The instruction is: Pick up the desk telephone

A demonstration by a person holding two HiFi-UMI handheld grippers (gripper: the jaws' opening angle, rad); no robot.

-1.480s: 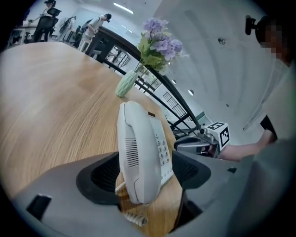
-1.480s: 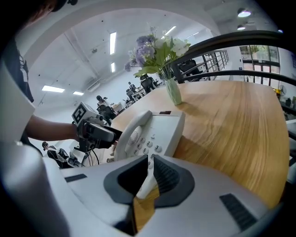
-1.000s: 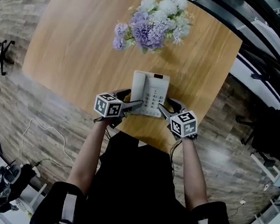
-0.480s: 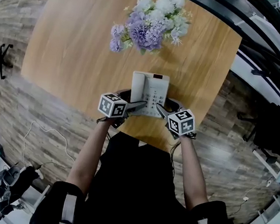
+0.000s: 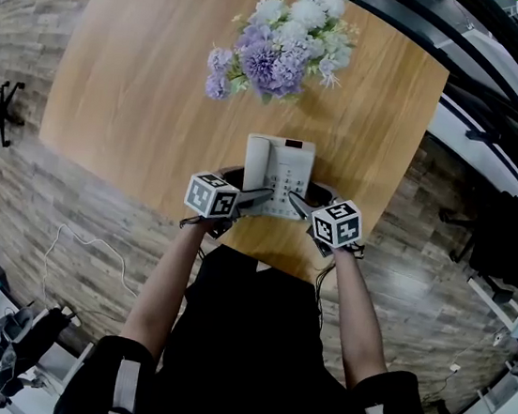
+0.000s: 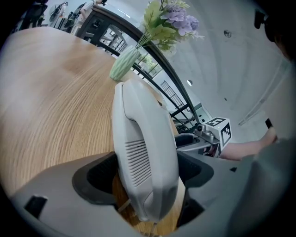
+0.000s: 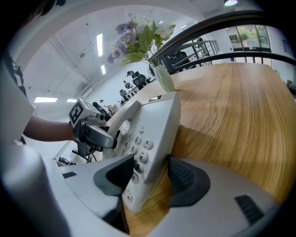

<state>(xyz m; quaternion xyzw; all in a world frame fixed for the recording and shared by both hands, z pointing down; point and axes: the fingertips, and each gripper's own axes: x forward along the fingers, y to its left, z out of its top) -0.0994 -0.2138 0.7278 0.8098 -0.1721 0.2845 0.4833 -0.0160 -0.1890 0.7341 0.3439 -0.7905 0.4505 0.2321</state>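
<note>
The white desk telephone (image 5: 278,177) lies flat near the front edge of the round wooden table (image 5: 142,91), handset on its left side. In the left gripper view my left gripper (image 6: 148,178) has its dark pads against both sides of the handset (image 6: 143,139). My right gripper (image 7: 152,178) straddles the phone's right edge (image 7: 157,125). One jaw is over the keypad and the other under the base; its jaws are opening and the pads do not clamp. In the head view the left gripper (image 5: 260,195) and the right gripper (image 5: 296,201) flank the phone.
A pale green vase of purple and white flowers (image 5: 280,48) stands just behind the phone. The table's front edge (image 5: 263,249) is right below the grippers, against the person's body. Cables (image 5: 84,245) lie on the wood floor at the left.
Both grippers have closed in a little on the phone's sides. The phone itself has stayed in place on the table.
</note>
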